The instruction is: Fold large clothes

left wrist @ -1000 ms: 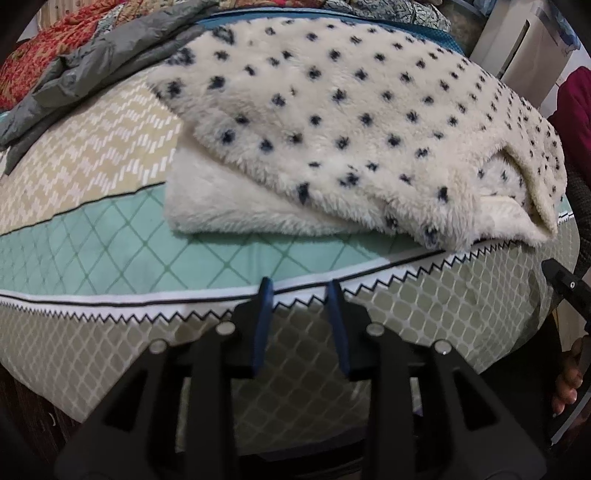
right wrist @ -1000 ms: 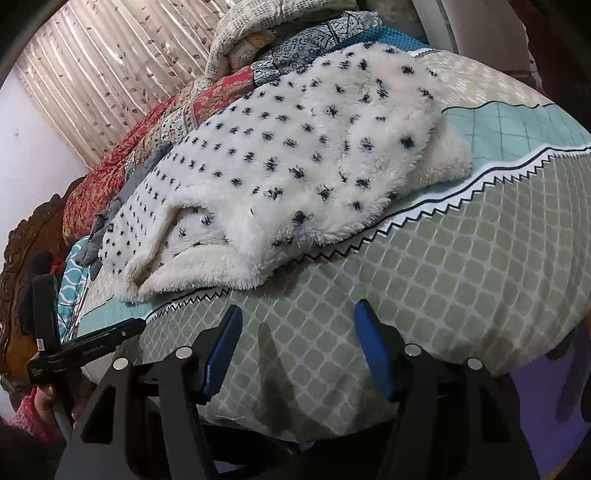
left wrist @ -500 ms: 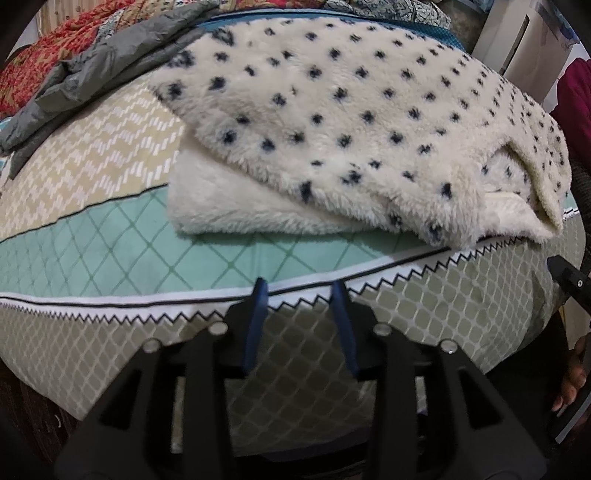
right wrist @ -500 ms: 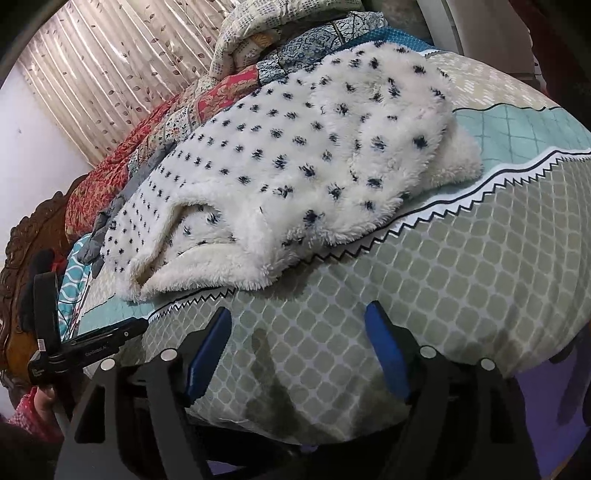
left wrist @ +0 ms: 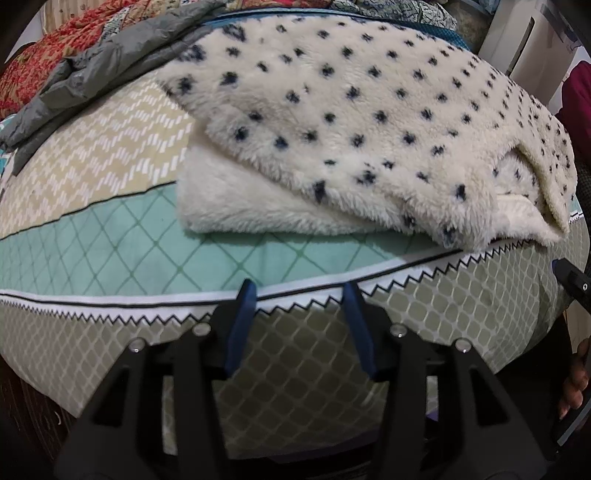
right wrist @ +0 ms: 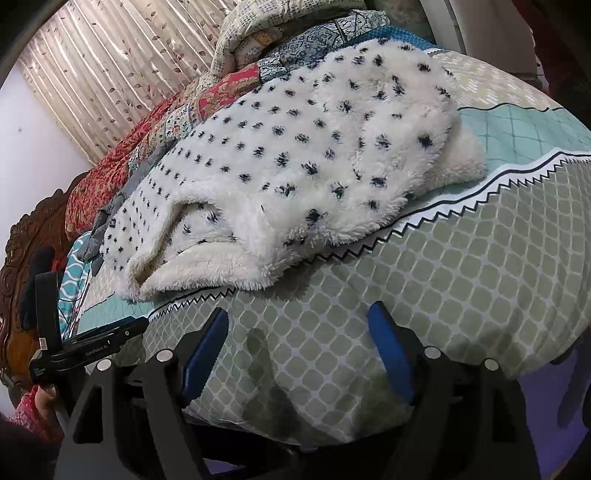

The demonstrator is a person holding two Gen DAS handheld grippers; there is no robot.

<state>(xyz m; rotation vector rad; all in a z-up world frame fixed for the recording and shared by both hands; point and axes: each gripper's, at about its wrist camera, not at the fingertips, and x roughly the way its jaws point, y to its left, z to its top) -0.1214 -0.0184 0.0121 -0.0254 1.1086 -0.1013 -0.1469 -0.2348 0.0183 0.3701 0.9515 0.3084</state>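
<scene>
A cream fleece garment with dark spots [left wrist: 362, 122] lies folded on the bed, its plain cream underside showing at the front left. It also shows in the right wrist view [right wrist: 295, 166]. My left gripper [left wrist: 299, 291] is open and empty, just short of the garment's front edge over the bedsheet. My right gripper [right wrist: 299, 314] is open wide and empty, near the bed's edge below the garment. The left gripper's body [right wrist: 88, 347] shows at the lower left of the right wrist view.
The bed [left wrist: 110, 240] has a sheet with teal, beige and olive patterned bands. A grey jacket [left wrist: 103, 62] and a red quilt [left wrist: 48, 48] lie at the back left. Piled quilts [right wrist: 295, 33] and a curtain [right wrist: 122, 66] stand behind. A white appliance [left wrist: 524, 48] is at the right.
My left gripper's jaws have opened wider. Both grippers have moved slightly nearer the garment; the garment has not moved.
</scene>
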